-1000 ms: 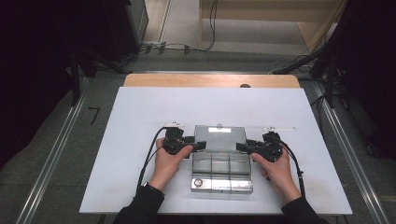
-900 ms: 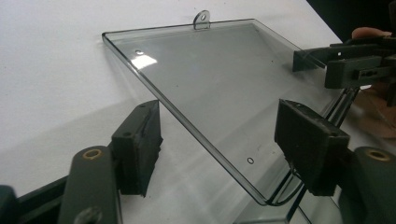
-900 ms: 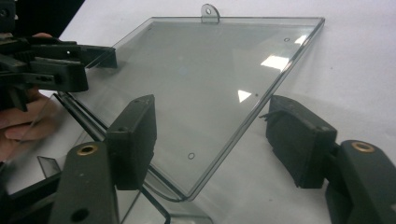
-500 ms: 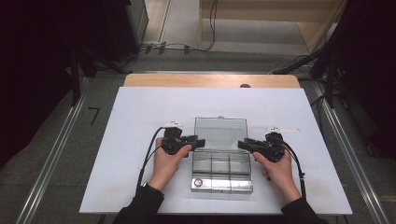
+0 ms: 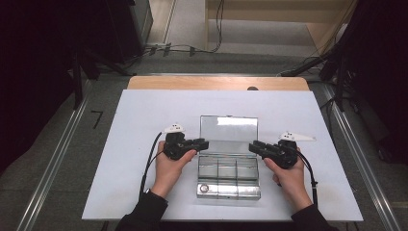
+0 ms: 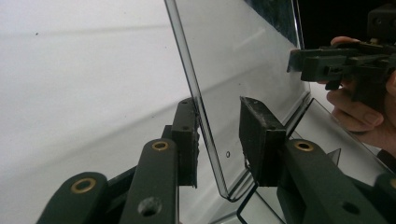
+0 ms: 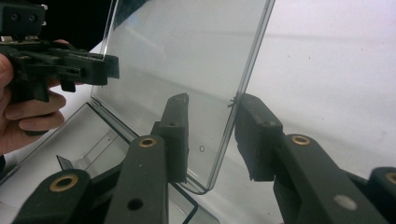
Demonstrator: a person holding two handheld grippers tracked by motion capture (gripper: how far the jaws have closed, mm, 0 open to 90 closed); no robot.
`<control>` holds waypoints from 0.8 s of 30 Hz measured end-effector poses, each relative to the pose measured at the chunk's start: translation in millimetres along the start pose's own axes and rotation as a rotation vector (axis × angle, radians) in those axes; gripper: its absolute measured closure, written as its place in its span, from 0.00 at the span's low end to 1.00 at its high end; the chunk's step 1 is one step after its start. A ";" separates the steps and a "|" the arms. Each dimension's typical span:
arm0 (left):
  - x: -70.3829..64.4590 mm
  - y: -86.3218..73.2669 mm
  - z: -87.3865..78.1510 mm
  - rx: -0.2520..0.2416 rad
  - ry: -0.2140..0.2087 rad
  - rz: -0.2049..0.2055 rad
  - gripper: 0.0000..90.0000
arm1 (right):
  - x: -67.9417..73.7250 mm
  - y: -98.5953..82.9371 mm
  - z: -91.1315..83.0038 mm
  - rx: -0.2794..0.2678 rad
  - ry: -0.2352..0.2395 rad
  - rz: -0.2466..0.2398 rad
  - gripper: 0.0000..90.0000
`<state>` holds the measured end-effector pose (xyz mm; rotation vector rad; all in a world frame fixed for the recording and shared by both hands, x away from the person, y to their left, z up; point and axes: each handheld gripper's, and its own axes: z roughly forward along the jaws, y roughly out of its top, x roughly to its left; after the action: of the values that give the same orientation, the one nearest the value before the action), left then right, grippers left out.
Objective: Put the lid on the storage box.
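In the left gripper view the two jaws stand one on each side of the left edge of the clear lid (image 6: 243,70). The jaw on the outside is touching the edge or almost touching it; the jaw on the inside stands a little away, so a narrow gap stays and the lid is not pinched. In the right gripper view it is the mirror case: the right edge of the lid (image 7: 187,56) runs between the jaws, the outer jaw is just beside the edge, the inner one is apart from it, and the jaws are partly open.

These near views show the lid standing up, close to upright, and behind it the other hand with its gripper. The high view does not show the gaps; there the left gripper (image 5: 201,143) and the right gripper (image 5: 255,146) only meet the lid's two side edges, each held by a hand (image 5: 168,168) coming from the near edge of the table (image 5: 144,115).

The high view shows the whole box (image 5: 228,175): its tray has small compartments and lies near the middle of the white table, closer to the near edge, with the lid raised at its far side.
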<state>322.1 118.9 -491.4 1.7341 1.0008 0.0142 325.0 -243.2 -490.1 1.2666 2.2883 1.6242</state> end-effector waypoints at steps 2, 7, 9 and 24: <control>-0.5 -0.1 -0.6 0.002 -0.014 0.008 0.76 | 1.4 -0.3 -1.7 -0.012 -0.001 -0.026 0.70; -0.9 -0.5 -2.5 0.004 -0.050 0.029 0.77 | 4.4 -1.0 -5.0 -0.037 0.000 -0.067 0.74; -1.5 -0.3 -2.9 0.002 -0.056 0.037 0.77 | 5.9 -1.6 -6.1 -0.047 -0.014 -0.085 0.78; -11.4 5.9 -8.1 -0.071 -0.029 0.112 0.71 | 9.4 -3.5 -10.2 -0.074 -0.029 -0.159 0.83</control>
<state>314.5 117.8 -478.3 1.7188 0.8709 0.0955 311.9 -245.2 -484.8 1.0561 2.2259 1.6104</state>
